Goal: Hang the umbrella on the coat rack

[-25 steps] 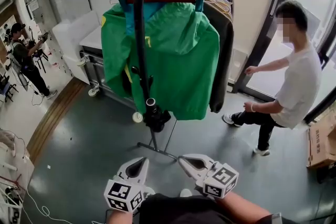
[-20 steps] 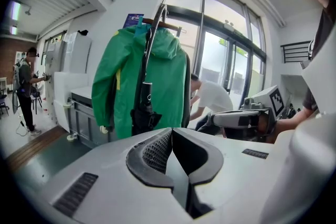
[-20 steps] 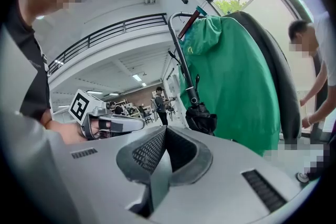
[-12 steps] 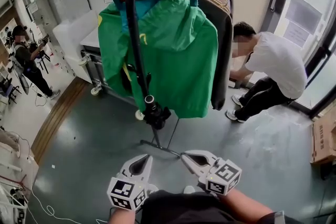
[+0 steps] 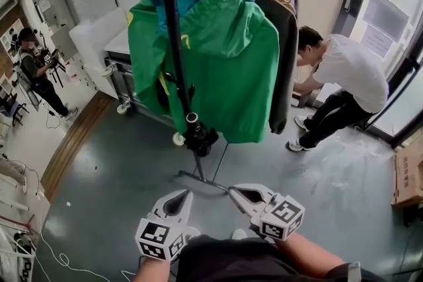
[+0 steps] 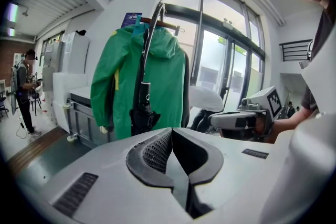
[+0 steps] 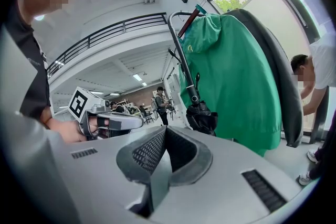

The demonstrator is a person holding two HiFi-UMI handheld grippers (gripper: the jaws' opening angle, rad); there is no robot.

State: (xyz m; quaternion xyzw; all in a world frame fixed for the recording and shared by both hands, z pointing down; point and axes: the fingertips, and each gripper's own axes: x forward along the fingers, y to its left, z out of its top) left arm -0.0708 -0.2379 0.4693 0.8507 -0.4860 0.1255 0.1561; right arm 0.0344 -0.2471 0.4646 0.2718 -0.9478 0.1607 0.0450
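Black and folded, the umbrella (image 5: 197,140) hangs against the near upright of the rack (image 5: 173,30), about halfway down it. It is just in front of the green jacket (image 5: 228,69) and clear of the floor (image 5: 119,168); what it hangs by I cannot make out. Neither gripper has it. The left gripper (image 5: 181,197) and the right gripper (image 5: 233,191) sit low and well short of the rack, side by side, pointing at it. Each has its 2 jaws pressed together with nothing between them

So the hanging looks done, and the step in hand is, I judge, to check and hold off. To do that well, keep both grippers on this side of the rack, low and away from its foot, so nothing nudges the upright and sets the umbrella swinging. Watch the umbrella against the upright for slip or sway. If it sags, go in with 1 gripper only, jaws opened first, and take it by the handle (image 5: 192,121) at its top, not lower down. Mind the person (image 5: 344,76) bent over beyond the rack, to its right: a knock from there could shake it
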